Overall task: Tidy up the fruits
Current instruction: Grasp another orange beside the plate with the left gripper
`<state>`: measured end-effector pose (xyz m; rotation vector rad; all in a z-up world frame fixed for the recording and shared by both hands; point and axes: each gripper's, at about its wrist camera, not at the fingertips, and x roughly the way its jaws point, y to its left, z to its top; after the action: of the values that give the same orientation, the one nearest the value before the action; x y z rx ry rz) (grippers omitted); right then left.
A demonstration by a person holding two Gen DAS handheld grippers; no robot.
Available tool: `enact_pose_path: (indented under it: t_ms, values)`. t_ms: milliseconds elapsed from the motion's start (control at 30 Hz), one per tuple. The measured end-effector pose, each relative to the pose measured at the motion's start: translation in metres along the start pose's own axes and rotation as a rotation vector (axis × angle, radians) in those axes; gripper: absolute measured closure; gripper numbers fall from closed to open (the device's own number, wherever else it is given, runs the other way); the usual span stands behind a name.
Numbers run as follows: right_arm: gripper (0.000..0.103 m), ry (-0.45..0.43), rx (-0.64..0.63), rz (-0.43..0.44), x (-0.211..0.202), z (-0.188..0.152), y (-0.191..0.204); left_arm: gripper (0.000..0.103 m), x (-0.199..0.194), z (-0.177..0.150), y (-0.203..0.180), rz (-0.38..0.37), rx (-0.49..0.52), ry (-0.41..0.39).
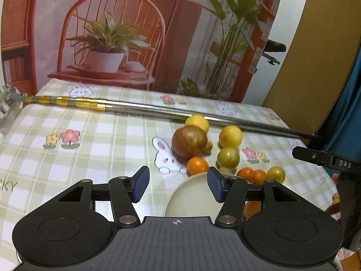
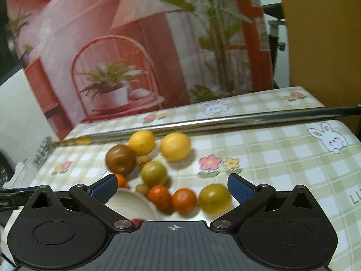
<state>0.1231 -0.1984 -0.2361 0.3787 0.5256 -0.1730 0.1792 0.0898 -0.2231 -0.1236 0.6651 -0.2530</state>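
A checked tablecloth (image 1: 94, 135) covers the table, and a long metal pole (image 1: 144, 107) lies across its far side, running from the left edge of the frame to the right. Behind the pole stands a printed backdrop (image 1: 126, 33). Just in front of the pole sit two lemons (image 1: 230, 136) side by side, with a big round fruit (image 1: 189, 142) before the left one. Nearer the lower centre lies a plate (image 1: 191, 198) — a small orange (image 1: 197, 165) at its far rim, a lime (image 1: 227, 157) to the right of that. Further right, two more oranges (image 2: 171, 197) touch, another lime (image 2: 214, 198) beside them.
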Motion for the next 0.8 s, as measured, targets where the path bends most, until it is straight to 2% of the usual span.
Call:
enact_pose_path:
  t_ms: [133,333,533,633,800]
  values:
    - [0.000,-0.095,-0.009,0.013,-0.002,0.003,-0.004,0.044,0.007,0.014,-0.002,-0.011,-0.021,0.009]
    - [0.000,-0.031,-0.065,0.079,0.007,0.015,-0.003,0.044,0.025,0.026,-0.004,-0.023,-0.052,0.061]
    - [0.000,0.050,-0.148,0.026,0.019,0.018,0.001,0.044,0.052,0.033,-0.008,-0.029,-0.066,0.116]
    - [0.000,0.029,-0.167,-0.023,0.020,0.021,-0.003,0.044,0.072,0.032,-0.010,-0.032,-0.097,0.158]
    - [0.000,0.017,-0.116,-0.021,0.019,0.027,-0.022,0.044,0.105,0.029,-0.011,-0.024,-0.161,0.231]
